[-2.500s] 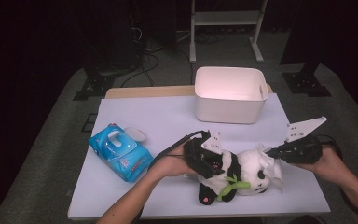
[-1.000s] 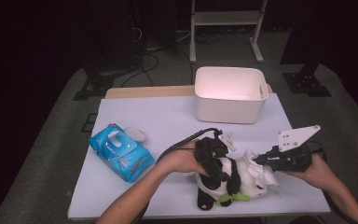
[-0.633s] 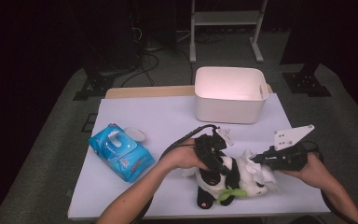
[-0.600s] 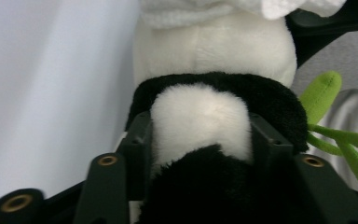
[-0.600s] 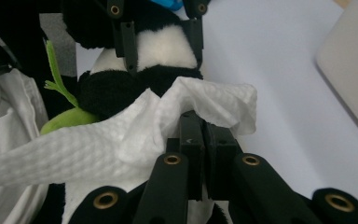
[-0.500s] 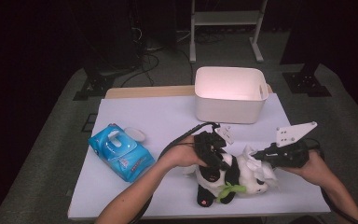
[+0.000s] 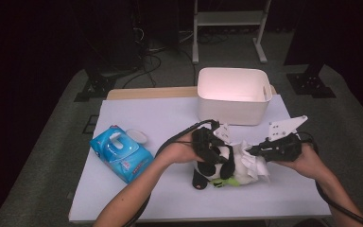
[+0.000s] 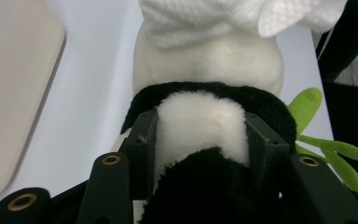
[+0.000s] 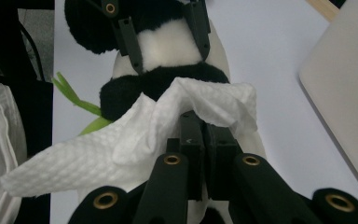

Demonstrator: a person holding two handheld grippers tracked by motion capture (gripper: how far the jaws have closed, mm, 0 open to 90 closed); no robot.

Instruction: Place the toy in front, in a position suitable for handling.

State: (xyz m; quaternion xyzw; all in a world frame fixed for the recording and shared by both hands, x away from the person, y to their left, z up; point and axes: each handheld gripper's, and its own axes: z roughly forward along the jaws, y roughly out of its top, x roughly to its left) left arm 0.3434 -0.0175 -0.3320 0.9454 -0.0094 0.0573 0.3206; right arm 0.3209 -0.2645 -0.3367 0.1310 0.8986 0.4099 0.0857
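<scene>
Since the earlier frames, the right gripper (image 7: 254, 150) has been brought in from the table's right edge toward the plush panda (image 7: 215, 165), and the left gripper (image 7: 216, 152), whose jaws have just been closing, is now being clamped around the panda's white midsection, as is seen in the left gripper view (image 8: 200, 135). The panda itself has been shifted slightly leftward and is being held lying near the front of the white table (image 7: 170, 118), between the two hands.

In the right gripper view, the right gripper's jaws (image 9: 200, 140) are being kept pinched together on a white paper towel (image 9: 135, 140), which is being pressed against the panda's pale body (image 9: 168, 46); the same towel (image 7: 255, 165) is seen bunched at the panda's right side in the high view. A green plush leaf sprig (image 7: 229, 181) is sticking out beneath the toy.

Farther left, a blue wet-wipes pack (image 7: 120, 153) is lying well apart from the toy, with a small white lid (image 7: 136, 136) just beside it. At the far side, a white plastic bin (image 7: 234, 95) is standing upright, behind the grippers.
</scene>
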